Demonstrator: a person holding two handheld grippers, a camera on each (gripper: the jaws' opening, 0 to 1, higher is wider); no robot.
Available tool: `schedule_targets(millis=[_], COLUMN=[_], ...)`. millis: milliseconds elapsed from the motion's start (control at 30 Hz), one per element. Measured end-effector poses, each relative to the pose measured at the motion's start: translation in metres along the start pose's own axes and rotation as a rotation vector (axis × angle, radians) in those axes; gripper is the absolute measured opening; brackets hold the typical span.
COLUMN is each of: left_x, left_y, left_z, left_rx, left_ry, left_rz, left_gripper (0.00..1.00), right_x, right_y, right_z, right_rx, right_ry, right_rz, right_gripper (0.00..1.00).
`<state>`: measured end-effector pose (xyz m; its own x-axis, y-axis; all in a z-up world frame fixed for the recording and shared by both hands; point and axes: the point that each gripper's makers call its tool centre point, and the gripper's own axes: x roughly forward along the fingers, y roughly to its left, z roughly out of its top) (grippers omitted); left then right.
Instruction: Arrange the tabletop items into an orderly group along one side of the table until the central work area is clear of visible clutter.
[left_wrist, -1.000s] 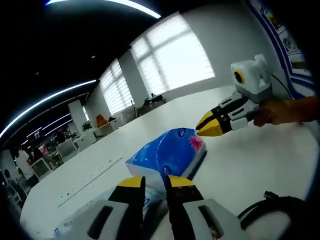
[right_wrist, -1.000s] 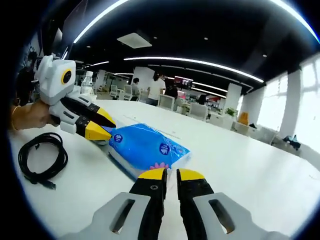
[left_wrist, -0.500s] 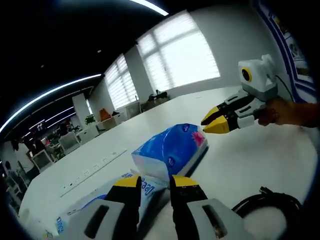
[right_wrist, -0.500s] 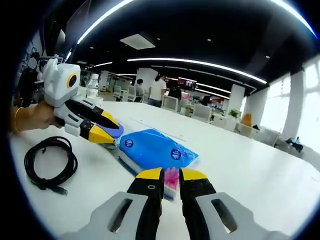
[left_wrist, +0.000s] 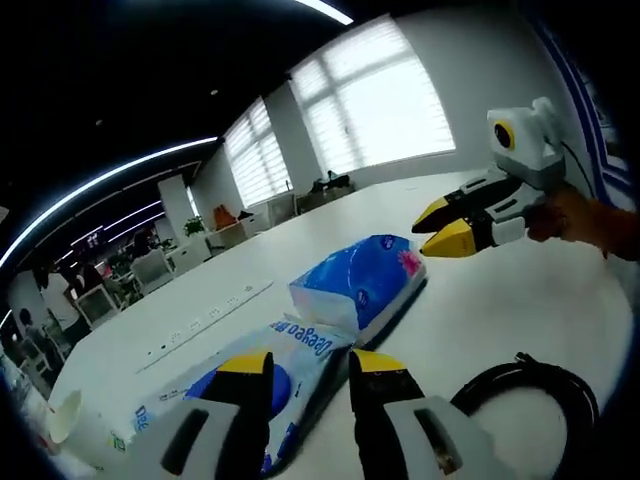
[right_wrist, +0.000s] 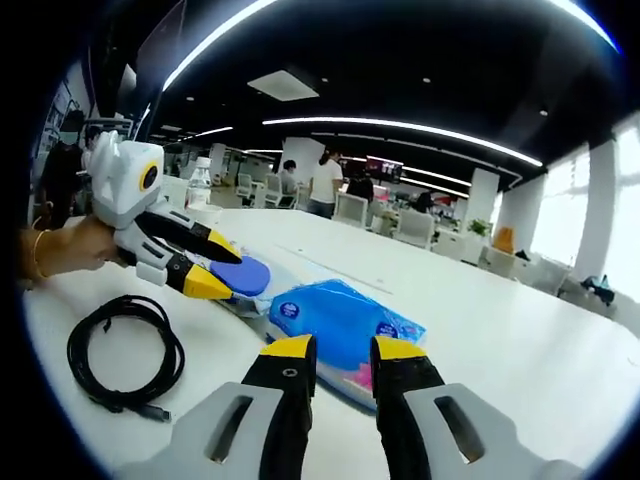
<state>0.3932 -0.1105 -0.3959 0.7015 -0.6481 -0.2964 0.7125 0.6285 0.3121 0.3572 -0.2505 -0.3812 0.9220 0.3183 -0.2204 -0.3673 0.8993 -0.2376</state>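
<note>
Left gripper view shows our left tongs (left_wrist: 308, 365) parted over a flat pack (left_wrist: 225, 390), empty; right tongs (right_wrist: 335, 349) parted before the tissues (right_wrist: 340, 318) mid-desk (right_wrist: 520, 360). A careless push could snag the cable (right_wrist: 125, 350).

In my left gripper view, 2 big windows (left_wrist: 380, 100) with white blinds stand at 1 o'clock, and a curved light strip (left_wrist: 110, 185) runs at 10 o'clock. Office chairs (left_wrist: 150, 268) are at 9 o'clock. In my right gripper view, a long ceiling light (right_wrist: 400, 125) crosses at 12 o'clock, a square ceiling panel (right_wrist: 285, 85) sits at 11 o'clock, and a standing person (right_wrist: 325, 185) is far behind, near the middle.
</note>
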Motion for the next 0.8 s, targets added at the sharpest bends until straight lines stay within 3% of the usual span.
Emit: schedule_targets(millis=[267, 500, 800], left_x=[-0.015, -0.022, -0.032], left_y=[0.008, 0.005, -0.002], left_z=[-0.009, -0.023, -0.029], left_rx=[-0.047, -0.074, -0.053], left_ry=[0.009, 0.057, 0.087], left_rz=[0.021, -0.021, -0.052], left_gripper=[0.33, 0.37, 0.39], right_x=[-0.002, -0.005, -0.010], right_y=[0.011, 0.019, 0.037], right_z=[0.006, 0.006, 0.008], right_rx=[-0.025, -0.024, -0.050], right_ry=[0.001, 0.010, 0.019], right_rz=[0.015, 0.031, 0.060], right_gripper=[0.20, 0.20, 0.20])
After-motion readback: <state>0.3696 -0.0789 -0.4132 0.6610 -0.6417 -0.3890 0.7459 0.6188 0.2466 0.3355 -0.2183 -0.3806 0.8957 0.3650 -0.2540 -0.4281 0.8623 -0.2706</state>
